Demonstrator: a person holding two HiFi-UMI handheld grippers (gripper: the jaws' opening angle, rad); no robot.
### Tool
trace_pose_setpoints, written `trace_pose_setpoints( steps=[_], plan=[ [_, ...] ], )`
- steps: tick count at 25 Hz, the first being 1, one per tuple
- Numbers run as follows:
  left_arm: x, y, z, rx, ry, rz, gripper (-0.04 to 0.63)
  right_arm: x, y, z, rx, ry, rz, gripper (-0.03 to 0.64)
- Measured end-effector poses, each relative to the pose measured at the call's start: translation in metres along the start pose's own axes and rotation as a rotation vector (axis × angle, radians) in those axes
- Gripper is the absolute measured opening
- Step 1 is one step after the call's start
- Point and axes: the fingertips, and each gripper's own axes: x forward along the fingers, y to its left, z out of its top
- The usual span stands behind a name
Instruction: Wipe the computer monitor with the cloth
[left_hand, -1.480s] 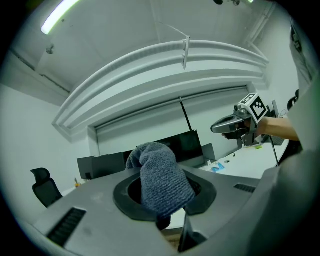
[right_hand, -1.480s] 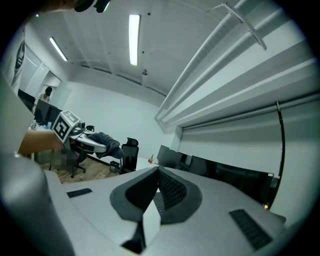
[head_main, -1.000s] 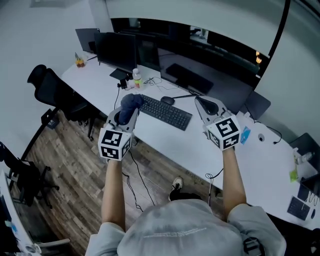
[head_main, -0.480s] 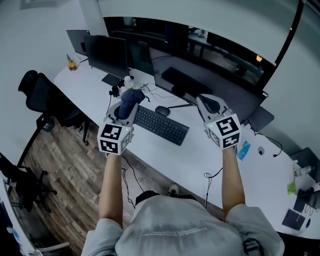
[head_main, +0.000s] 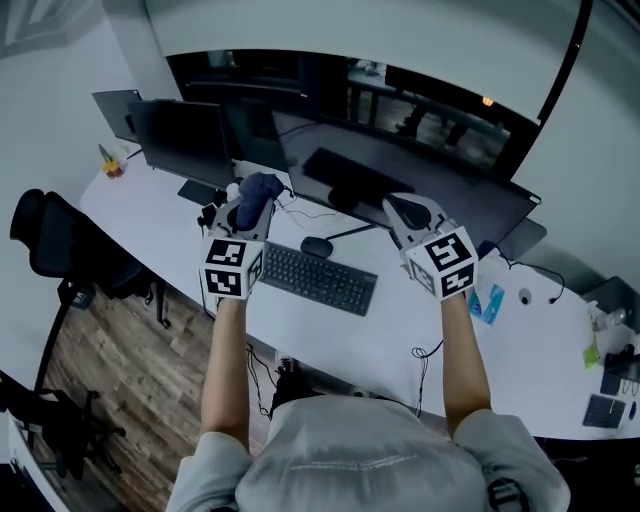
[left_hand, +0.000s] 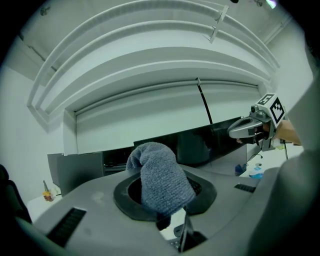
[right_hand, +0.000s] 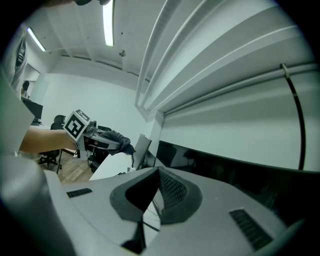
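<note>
A wide dark computer monitor stands along the back of the white desk. My left gripper is shut on a blue-grey cloth, held over the desk just left of the monitor's left end. In the left gripper view the cloth bulges up out of the closed jaws and hides their tips; the monitor is a dark band behind. My right gripper hovers in front of the monitor's middle, shut with nothing in it; its jaws meet at the tip.
A black keyboard and mouse lie on the desk between the grippers. A second, smaller monitor stands at the left. A black office chair is on the wood floor at the left. A blue item lies right of my right arm.
Both grippers have moved forward over the desk, from above the keyboard's near side to just in front of the monitor. The cloth stays held in the left gripper.
</note>
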Motion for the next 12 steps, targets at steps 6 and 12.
trace_pose_setpoints(
  steps=[6, 12],
  plan=[
    [0.062, 0.041, 0.004, 0.030, -0.032, -0.133, 0.079, 0.036, -0.013, 0.001, 0.045, 0.027, -0.159, 0.002],
    [0.115, 0.083, 0.012, 0.096, -0.040, -0.193, 0.081, 0.062, -0.019, 0.001, 0.108, 0.033, -0.266, 0.002]
  ],
)
